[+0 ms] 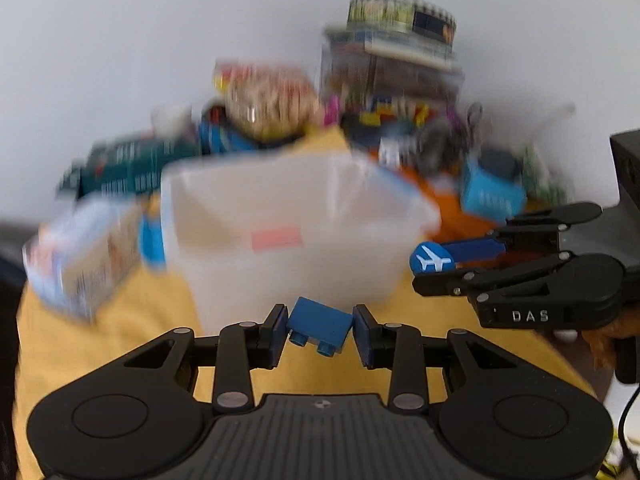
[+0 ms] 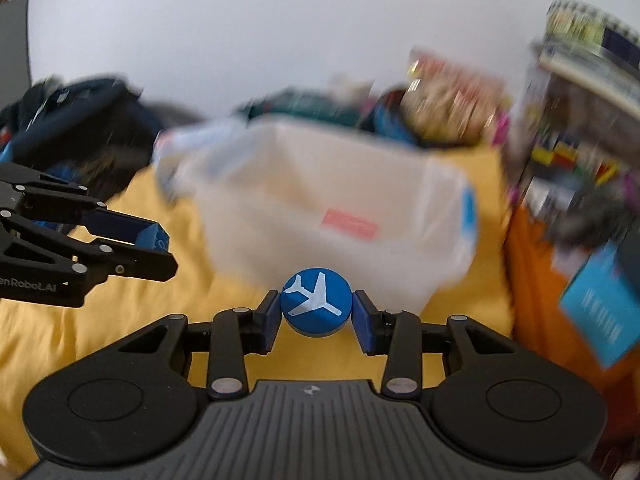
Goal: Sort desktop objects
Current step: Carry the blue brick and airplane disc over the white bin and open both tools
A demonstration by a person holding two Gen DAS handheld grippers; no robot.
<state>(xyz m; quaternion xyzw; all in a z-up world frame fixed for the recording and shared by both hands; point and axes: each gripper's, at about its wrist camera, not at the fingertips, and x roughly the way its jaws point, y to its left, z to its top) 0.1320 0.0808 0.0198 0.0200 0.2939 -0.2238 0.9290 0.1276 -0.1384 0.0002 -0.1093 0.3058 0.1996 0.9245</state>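
My left gripper [image 1: 320, 330] is shut on a blue toy brick [image 1: 320, 326], tilted, studs toward the camera, held above the yellow cloth [image 1: 120, 340] just before a translucent white bin [image 1: 296, 224]. My right gripper [image 2: 316, 314] is shut on a blue round disc with a white airplane [image 2: 316, 306], also just in front of the bin [image 2: 340, 208]. In the left wrist view the right gripper [image 1: 434, 268] holds the disc [image 1: 432, 262] at the bin's right side. In the right wrist view the left gripper [image 2: 160, 246] with the brick [image 2: 154, 238] is at the left.
Blurred clutter lies behind the bin: a snack bag [image 1: 268, 100], a teal box [image 1: 132, 164], a white carton [image 1: 76, 256], a light blue box [image 1: 492, 196], a clear container of toys topped by a round tin [image 1: 396, 40]. Orange cloth [image 2: 540, 280] lies right; dark bags [image 2: 80, 120] at left.
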